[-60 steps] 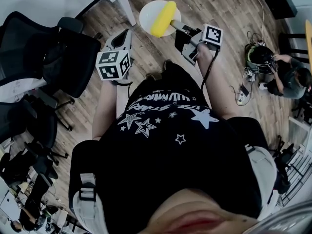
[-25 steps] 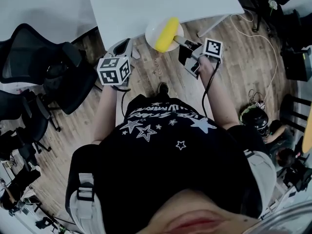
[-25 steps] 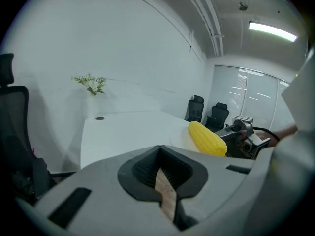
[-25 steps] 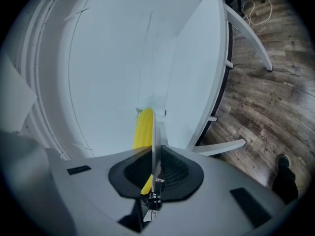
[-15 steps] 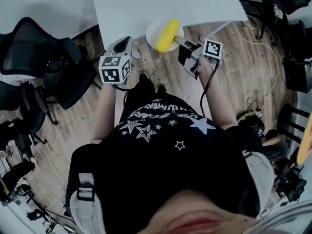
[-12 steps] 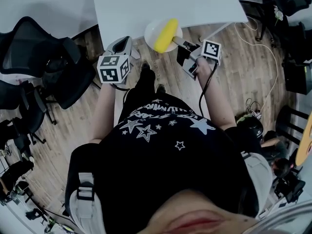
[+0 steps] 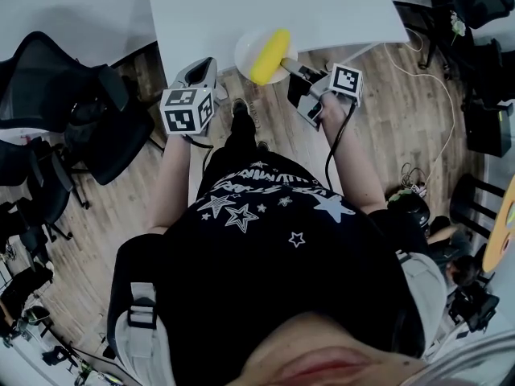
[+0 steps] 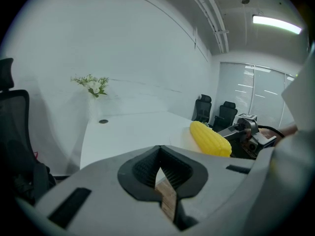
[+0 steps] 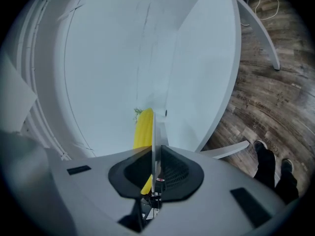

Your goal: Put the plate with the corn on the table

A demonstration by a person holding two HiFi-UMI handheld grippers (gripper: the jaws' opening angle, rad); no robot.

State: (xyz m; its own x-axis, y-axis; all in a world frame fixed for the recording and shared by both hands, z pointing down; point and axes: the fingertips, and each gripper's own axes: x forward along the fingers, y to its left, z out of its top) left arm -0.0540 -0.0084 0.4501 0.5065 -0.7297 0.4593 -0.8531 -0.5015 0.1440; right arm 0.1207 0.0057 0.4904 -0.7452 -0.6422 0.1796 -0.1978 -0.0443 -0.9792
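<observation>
The right gripper (image 9: 154,157) has its jaws clamped on the rim of a white plate (image 9: 153,132), seen edge-on between them. A yellow corn cob (image 9: 142,129) lies on the plate just beyond the jaws. Further out, the plate hangs over the near edge of a white table (image 7: 322,6); whether it touches the table cannot be told. The left gripper (image 8: 158,167), its jaws together on nothing, hovers apart from the plate, over the wooden floor (image 7: 402,95).
</observation>
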